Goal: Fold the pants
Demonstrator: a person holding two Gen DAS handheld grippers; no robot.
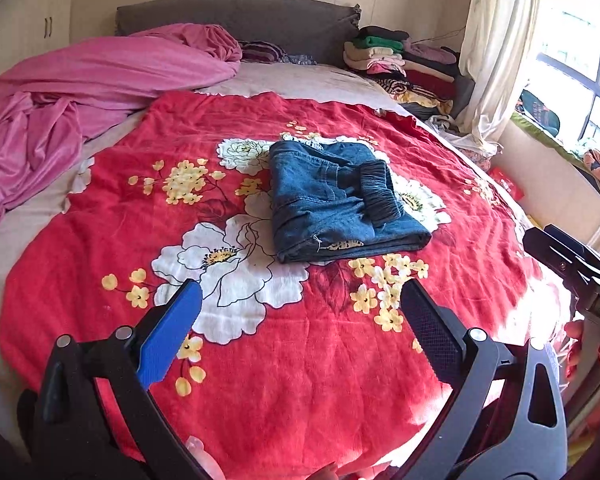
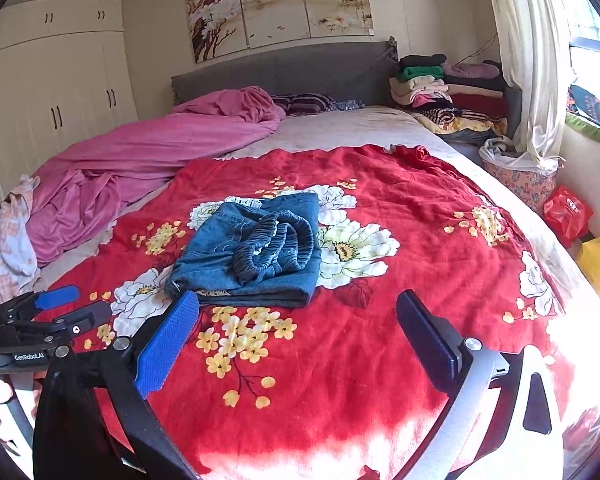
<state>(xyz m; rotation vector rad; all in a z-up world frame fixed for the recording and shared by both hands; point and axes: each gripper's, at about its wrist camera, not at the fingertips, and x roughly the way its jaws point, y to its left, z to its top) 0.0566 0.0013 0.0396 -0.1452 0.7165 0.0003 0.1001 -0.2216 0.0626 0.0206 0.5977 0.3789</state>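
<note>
Bright daylight from the window [image 1: 572, 60] — overexposed glare, fisheye-warped edges.

A red floral bedspread [image 2: 380, 360] covers the bed, with a rumpled pink blanket [image 2: 148, 160] along its left side. Stacked folded clothes [image 2: 448, 92] sit by the grey headboard [image 2: 300, 68], beneath a three-panel flower painting [image 2: 276, 4].
</note>
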